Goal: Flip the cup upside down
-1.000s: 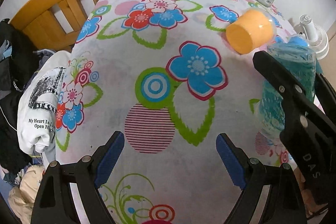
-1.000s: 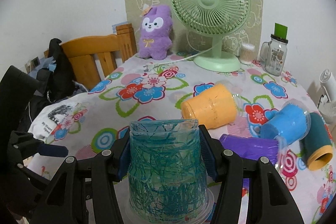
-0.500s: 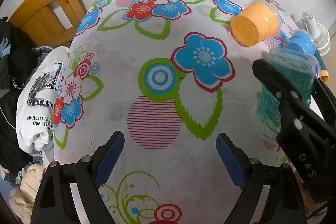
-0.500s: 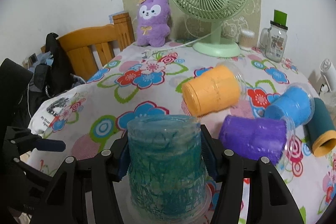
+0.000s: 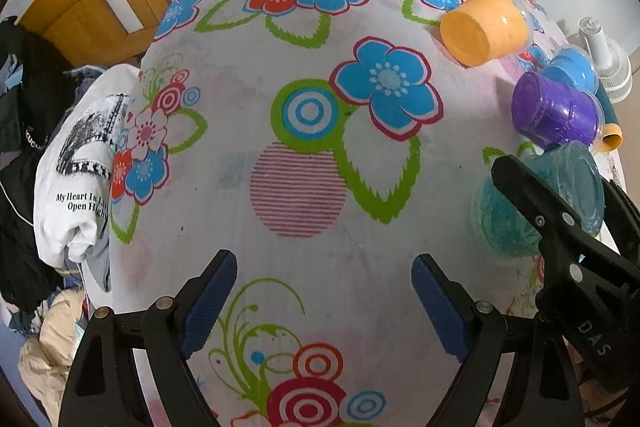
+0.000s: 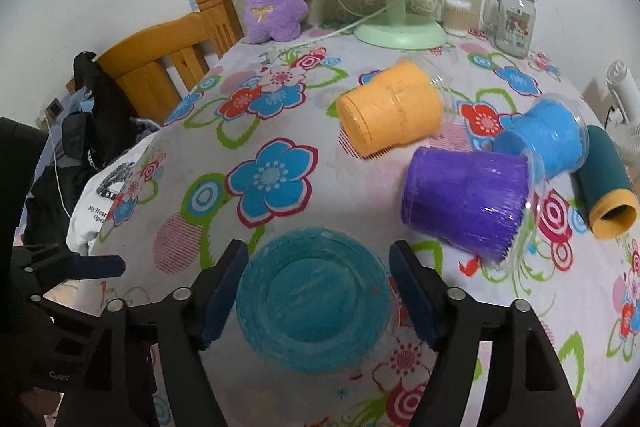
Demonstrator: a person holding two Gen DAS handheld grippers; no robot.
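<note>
1. The right tongs (image 6: 316, 301) pinch a teal cup (image 6: 314, 301) from both sides, their blue pads pressed against its wall; the wrist camera looks down on the cup's flat base, so the cup appears base-up with its wide clear rim toward the flowered surface (image 6: 280, 131)
2. From the left wrist view the teal cup (image 5: 560, 203) sits tilted in the tongs, its rim low over the surface; whether the rim touches the cloth cannot be told
3. The left tongs (image 5: 322, 303) are spread wide and hold nothing, hovering to the left of the teal cup
4. Beyond the teal cup lie a purple cup (image 6: 466, 203), an orange cup (image 6: 394, 109) and a blue cup (image 6: 548, 141), all on their sides
5. The flip itself looks nearly complete; the step in hand is setting the cup down
6. The next move likely calls for levelling the rim flat on the cloth, then spreading the right tongs without nudging the purple cup just beyond
</note>
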